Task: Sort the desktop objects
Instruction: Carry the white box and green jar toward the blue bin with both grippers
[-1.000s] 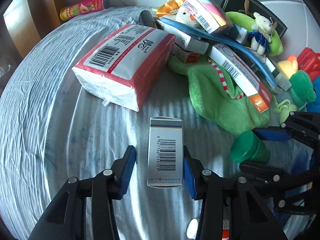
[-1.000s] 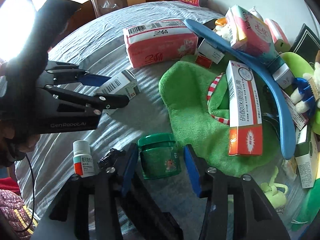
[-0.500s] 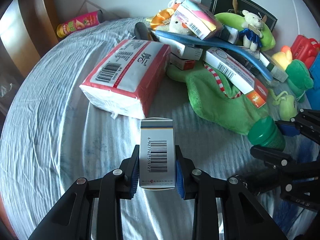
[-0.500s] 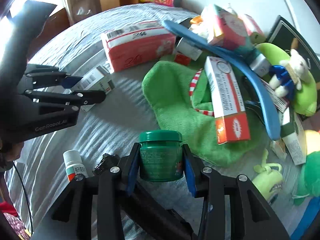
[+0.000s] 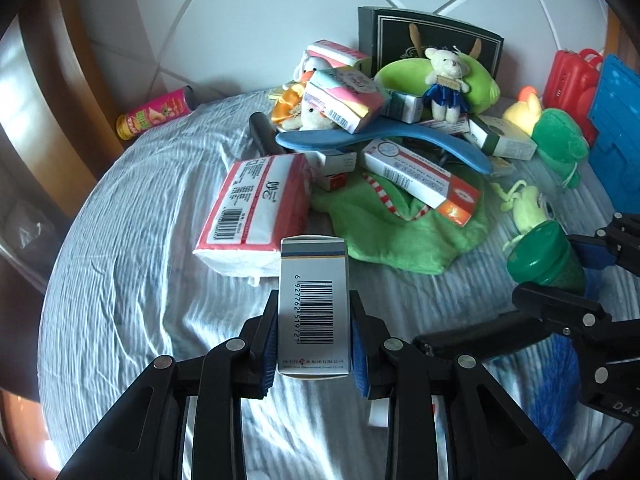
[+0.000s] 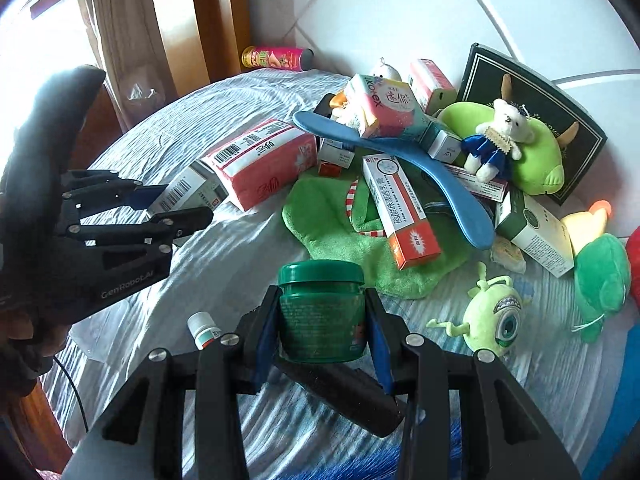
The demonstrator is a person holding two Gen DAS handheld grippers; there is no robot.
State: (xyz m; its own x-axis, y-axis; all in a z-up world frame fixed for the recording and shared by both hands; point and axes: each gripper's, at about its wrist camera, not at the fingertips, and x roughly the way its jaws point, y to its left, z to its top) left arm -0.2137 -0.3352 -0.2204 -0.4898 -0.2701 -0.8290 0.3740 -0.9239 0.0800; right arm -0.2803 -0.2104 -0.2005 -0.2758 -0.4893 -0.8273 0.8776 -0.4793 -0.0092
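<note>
My left gripper (image 5: 314, 340) is shut on a grey medicine box (image 5: 314, 308) with a barcode, held above the pale cloth-covered table (image 5: 132, 288). From the right wrist view the same left gripper (image 6: 176, 204) shows at the left, the box (image 6: 188, 190) between its fingers. My right gripper (image 6: 322, 332) is shut on a green jar (image 6: 322, 314) with a green lid, lifted off the cloth; in the left wrist view the jar (image 5: 544, 258) appears at the right edge.
A pile lies behind: a pink tissue pack (image 5: 256, 208), green towel (image 5: 400, 232), red-and-white box (image 5: 420, 178), blue shoehorn-like piece (image 5: 384, 140), plush toys, a dark framed box (image 5: 428, 40). A crisp can (image 5: 154, 112) lies far left. A small white bottle (image 6: 204, 330) stands by my right gripper.
Both grippers closed on their objects, the left on the box and the right on the jar, and both have lifted them off the cloth and risen.
</note>
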